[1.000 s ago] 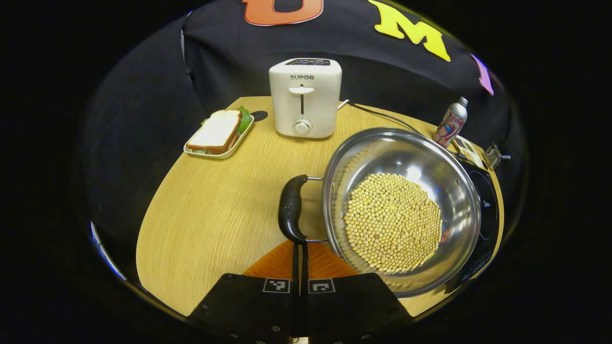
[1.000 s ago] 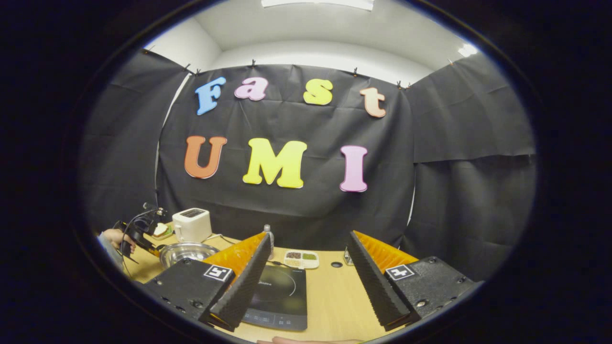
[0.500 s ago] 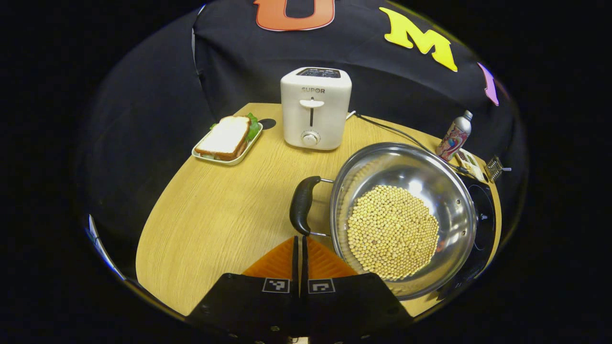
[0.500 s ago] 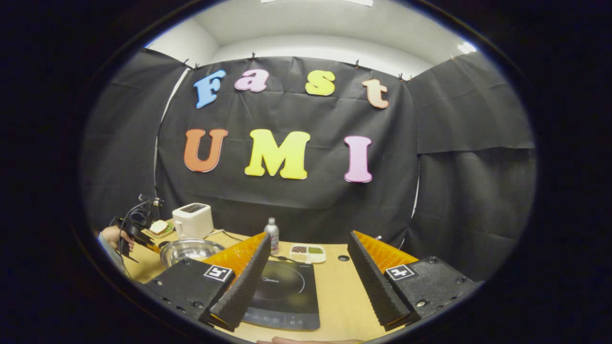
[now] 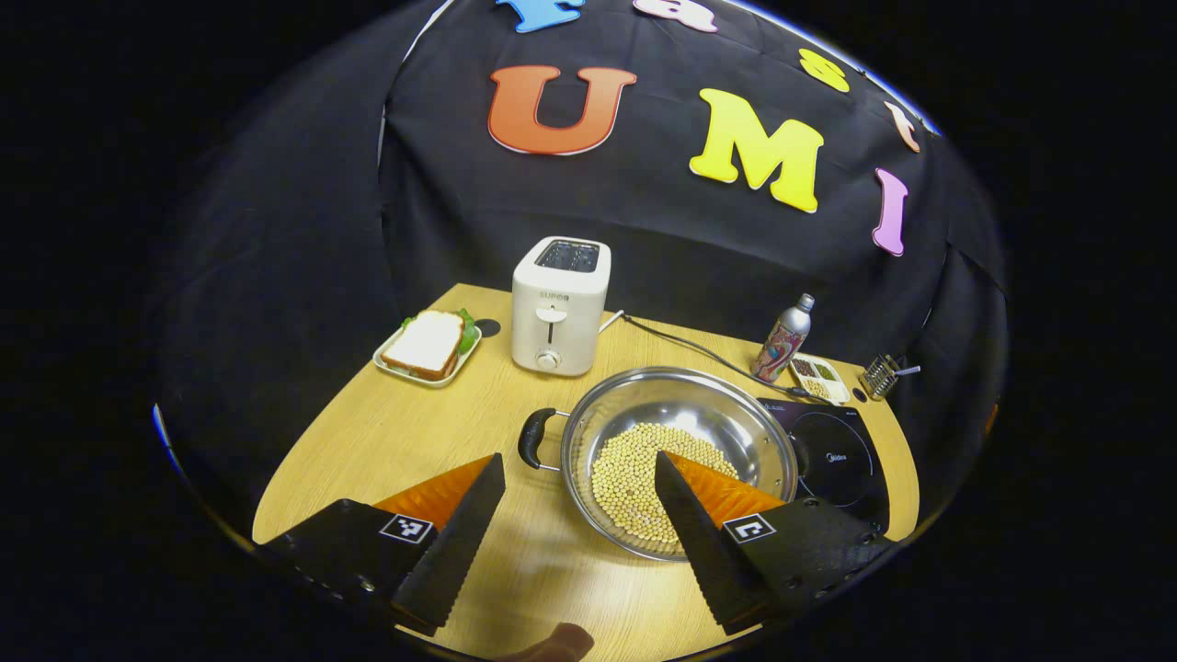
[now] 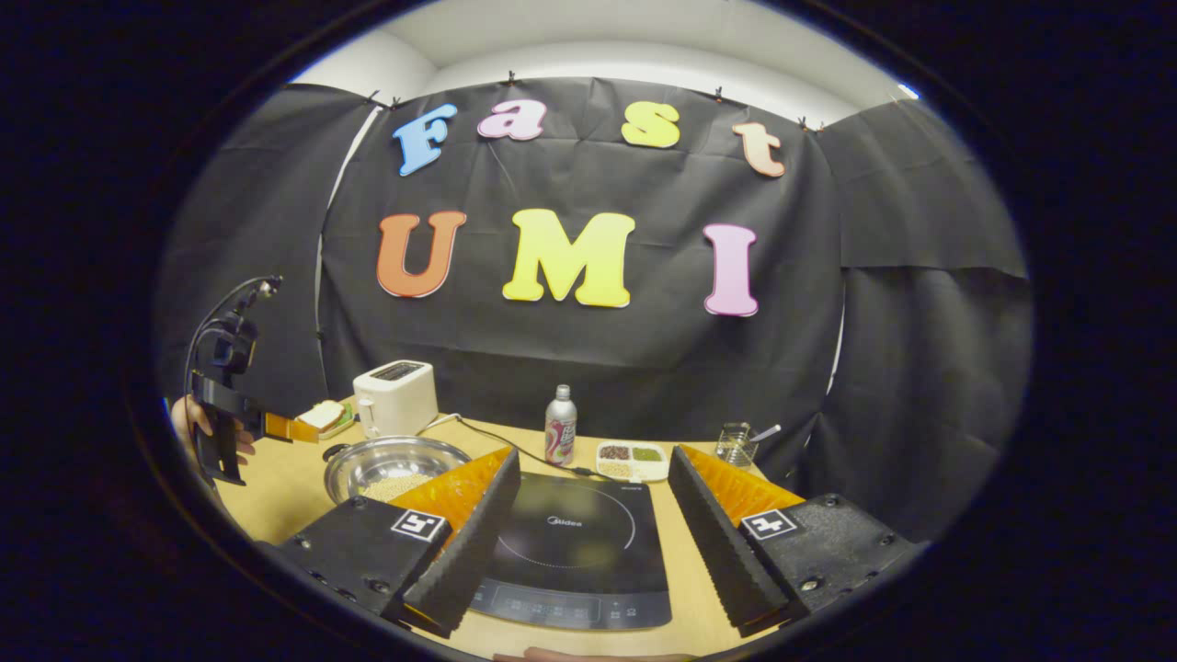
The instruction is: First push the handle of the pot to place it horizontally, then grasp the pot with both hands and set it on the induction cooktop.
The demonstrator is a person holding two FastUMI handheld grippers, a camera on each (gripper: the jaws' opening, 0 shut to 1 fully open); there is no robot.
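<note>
A steel pot (image 5: 736, 428) holding pale beans stands on the wooden table (image 5: 395, 441), its black handle (image 5: 532, 438) pointing to the left in the left gripper view. The black induction cooktop (image 5: 841, 455) lies just right of the pot. My left gripper (image 5: 577, 460) is open above the table in front of the pot and touches nothing. In the right gripper view, my right gripper (image 6: 593, 455) is open over the cooktop (image 6: 570, 542). Far left in that view are the pot (image 6: 395, 464) and the left gripper (image 6: 294, 429), held by a hand.
A white toaster (image 5: 559, 308) and a tray with a sandwich (image 5: 428, 345) stand at the back left. A bottle (image 5: 783, 338), a dish of seasonings (image 5: 817, 368) and a small glass (image 5: 881, 374) sit behind the cooktop. A cord (image 5: 690, 348) runs behind the pot.
My left gripper has opened, drawn back from the pot handle and risen. The right gripper has tipped down, bringing more of the cooktop into sight.
</note>
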